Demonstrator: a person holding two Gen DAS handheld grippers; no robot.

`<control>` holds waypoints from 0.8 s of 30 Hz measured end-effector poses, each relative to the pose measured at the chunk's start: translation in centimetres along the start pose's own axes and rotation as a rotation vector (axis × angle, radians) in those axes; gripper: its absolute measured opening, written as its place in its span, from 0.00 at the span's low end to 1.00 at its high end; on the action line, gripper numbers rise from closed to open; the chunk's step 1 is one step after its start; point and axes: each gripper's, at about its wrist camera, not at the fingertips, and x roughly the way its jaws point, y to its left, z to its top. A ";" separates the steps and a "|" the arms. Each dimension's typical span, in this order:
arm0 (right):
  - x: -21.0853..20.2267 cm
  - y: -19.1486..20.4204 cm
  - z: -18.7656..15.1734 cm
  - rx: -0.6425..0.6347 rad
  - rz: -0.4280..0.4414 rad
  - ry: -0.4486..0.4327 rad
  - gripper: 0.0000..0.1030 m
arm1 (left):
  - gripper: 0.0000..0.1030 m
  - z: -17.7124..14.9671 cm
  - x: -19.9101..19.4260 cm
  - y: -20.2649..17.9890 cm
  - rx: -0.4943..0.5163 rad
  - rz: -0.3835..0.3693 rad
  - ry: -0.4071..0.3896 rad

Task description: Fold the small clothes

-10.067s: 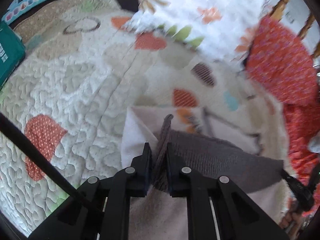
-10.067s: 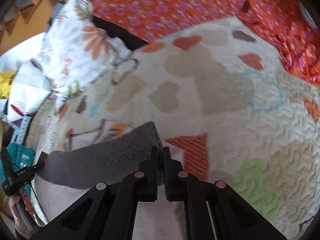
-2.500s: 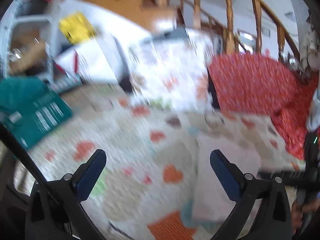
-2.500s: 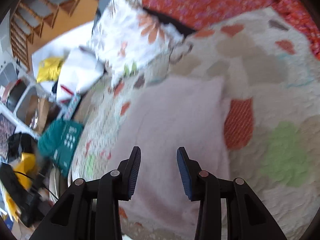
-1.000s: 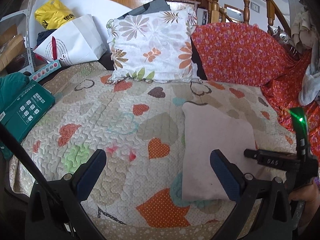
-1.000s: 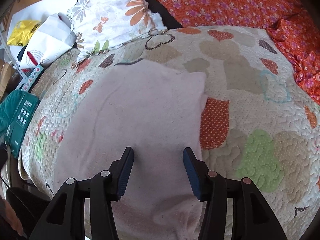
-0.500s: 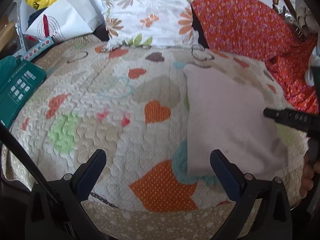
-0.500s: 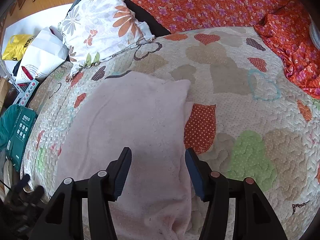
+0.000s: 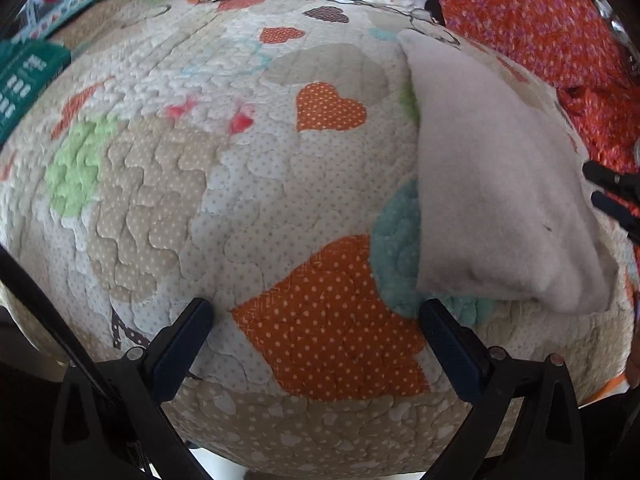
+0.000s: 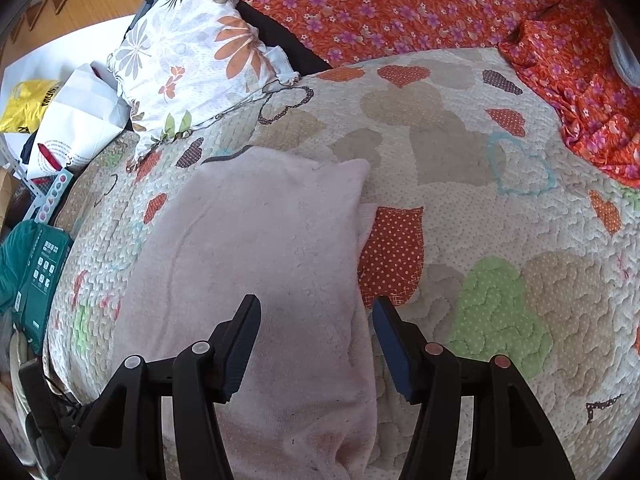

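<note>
A pale pink fleece garment [image 10: 256, 264] lies folded in a long strip on the heart-patterned quilt [image 10: 460, 152]. In the left wrist view the same garment [image 9: 492, 184] lies at the right. My right gripper [image 10: 316, 316] hovers over the garment's near end and right edge, its jaws opening, with cloth below them but nothing pinched. My left gripper [image 9: 316, 312] stands wide open low over an orange heart patch, to the left of the garment's near corner. The right gripper's black tip [image 9: 612, 188] shows at the right edge of the left wrist view.
A floral cushion [image 10: 200, 60] rests at the quilt's far left corner. Orange flowered fabric [image 10: 400, 4] lines the back and right side. A teal box [image 10: 38, 276], a white bag [image 10: 76, 120] and a yellow bag [image 10: 28, 104] sit left of the quilt.
The left gripper has dropped toward the quilt and tilted downward, so the cushion and bags slid out of its view. The right gripper's jaws have spread a little wider over the garment.
</note>
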 end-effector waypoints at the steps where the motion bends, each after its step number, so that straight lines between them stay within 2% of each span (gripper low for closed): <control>1: 0.0 0.0 0.0 0.001 0.000 -0.001 0.62 | 1.00 0.0 0.1 -0.1 0.005 0.006 -0.001; 8: -0.1 -0.2 0.0 0.014 0.001 -0.002 0.63 | 1.00 -0.8 0.1 -0.2 -0.004 0.014 -0.053; 13: -0.2 -0.2 0.0 0.016 -0.005 -0.008 0.64 | 1.00 -0.9 0.1 -0.5 0.005 0.018 -0.043; 18: -0.7 0.0 -0.2 -0.001 -0.028 -0.027 0.64 | 1.00 -0.4 -0.5 0.1 -0.020 -0.018 -0.032; 24: -1.4 0.1 -0.3 -0.004 -0.033 -0.047 0.64 | 1.00 0.2 -3.8 0.2 -0.034 0.013 -0.144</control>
